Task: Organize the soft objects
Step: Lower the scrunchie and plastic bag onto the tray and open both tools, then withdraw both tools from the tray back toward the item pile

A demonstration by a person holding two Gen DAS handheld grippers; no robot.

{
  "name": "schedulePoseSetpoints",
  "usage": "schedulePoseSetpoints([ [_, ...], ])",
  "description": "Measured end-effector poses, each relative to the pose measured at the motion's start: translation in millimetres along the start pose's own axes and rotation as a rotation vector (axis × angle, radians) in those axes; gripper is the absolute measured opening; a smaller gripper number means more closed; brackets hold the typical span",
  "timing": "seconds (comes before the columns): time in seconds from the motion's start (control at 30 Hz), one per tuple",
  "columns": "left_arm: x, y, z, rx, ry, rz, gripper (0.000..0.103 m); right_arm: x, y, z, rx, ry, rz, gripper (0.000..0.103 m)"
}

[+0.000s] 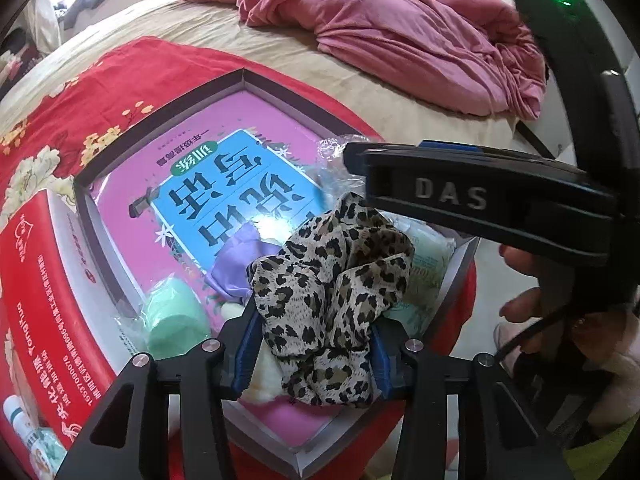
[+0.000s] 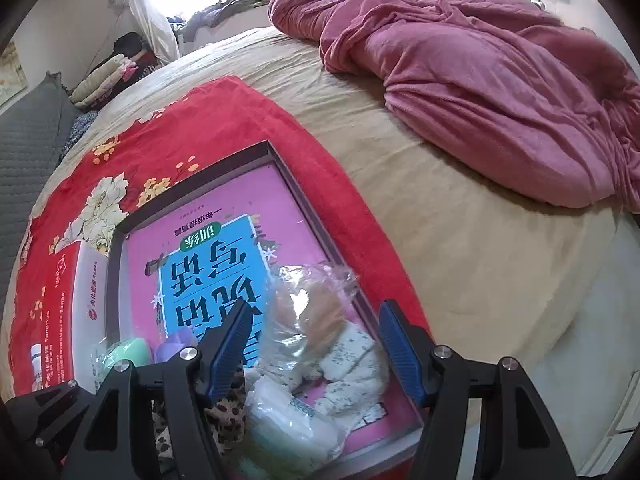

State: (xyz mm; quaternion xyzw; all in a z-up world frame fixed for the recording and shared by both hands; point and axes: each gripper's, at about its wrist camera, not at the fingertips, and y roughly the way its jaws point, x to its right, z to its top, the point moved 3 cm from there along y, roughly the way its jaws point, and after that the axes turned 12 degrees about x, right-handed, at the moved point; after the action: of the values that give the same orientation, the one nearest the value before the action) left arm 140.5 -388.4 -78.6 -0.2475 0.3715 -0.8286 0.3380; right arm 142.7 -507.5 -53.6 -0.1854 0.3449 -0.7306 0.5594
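Note:
A shallow dark-rimmed box (image 1: 168,100) with a pink and blue printed bottom lies on a red floral cloth on the bed. My left gripper (image 1: 316,344) is shut on a leopard-print cloth (image 1: 332,280) and holds it over the box's near end. A green roll (image 1: 176,316), a purple item (image 1: 236,268) and pale bagged pieces lie in the box. My right gripper (image 2: 316,344) is open above a clear bag with a floral soft item (image 2: 344,356) in the box (image 2: 280,156). The leopard cloth shows at its lower left (image 2: 228,412).
A crumpled pink blanket (image 1: 400,28) fills the far side of the bed (image 2: 460,240). A red and white carton (image 1: 48,280) lies left of the box. Folded clothes (image 2: 108,72) sit by the window. The right gripper's body (image 1: 480,196) crosses the left wrist view.

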Motion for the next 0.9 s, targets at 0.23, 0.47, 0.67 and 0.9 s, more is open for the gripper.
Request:
schedulePoseSetpoints([
  [0.23,1.7,-1.1,0.2,0.006,-0.003,-0.006,0.056,4.4,-10.8,1.1,0.015,-0.003,-0.014,0.066],
  [0.47,-0.8,-6.9,0.4,0.009,-0.004,-0.006,0.065,15.4,-26.0,1.7,0.050,0.036,-0.031,0.066],
  [0.67,-1.8,-19.5,1.1,0.037,-0.003,-0.008,0.068,16.6,-40.2,5.4,0.075,0.038,-0.038,0.066],
  [0.9,-4.6,-32.5,0.6,0.058,-0.003,-0.001,0.073,11.4,-55.6,8.9,0.095,0.023,-0.041,0.067],
])
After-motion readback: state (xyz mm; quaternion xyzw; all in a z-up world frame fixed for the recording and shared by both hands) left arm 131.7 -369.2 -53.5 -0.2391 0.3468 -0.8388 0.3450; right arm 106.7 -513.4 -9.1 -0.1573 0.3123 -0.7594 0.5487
